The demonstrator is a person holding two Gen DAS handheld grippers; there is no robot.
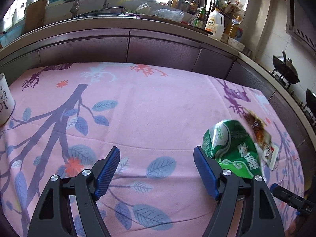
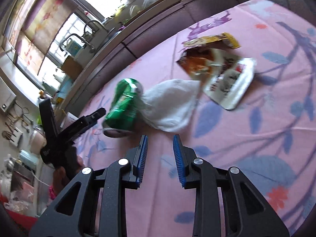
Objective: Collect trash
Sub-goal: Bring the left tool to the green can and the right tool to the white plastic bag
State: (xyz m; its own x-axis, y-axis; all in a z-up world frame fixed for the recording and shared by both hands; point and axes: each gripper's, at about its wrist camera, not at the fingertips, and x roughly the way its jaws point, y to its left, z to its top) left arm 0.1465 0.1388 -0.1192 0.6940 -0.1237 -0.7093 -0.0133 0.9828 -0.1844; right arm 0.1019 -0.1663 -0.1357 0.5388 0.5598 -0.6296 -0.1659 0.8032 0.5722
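Note:
A crushed green can (image 1: 231, 144) lies on the pink tablecloth just outside the right finger of my left gripper (image 1: 157, 149), which stands wide open with only cloth between its pads. In the right wrist view the can (image 2: 124, 104) rests against a crumpled white tissue (image 2: 171, 106). Beyond them lie a torn orange-brown snack wrapper (image 2: 203, 59) and a white packet (image 2: 231, 83). My right gripper (image 2: 160, 138) hovers just short of the tissue, jaws a narrow gap apart, holding nothing. The left gripper (image 2: 74, 105) shows black to the left of the can.
A white mug (image 1: 5, 98) stands at the table's left edge. Behind the table runs a kitchen counter (image 1: 128, 29) with a sink, bottles and bags. A wok (image 1: 286, 67) sits on the stove at the right. A hand (image 2: 65, 173) holds the left gripper.

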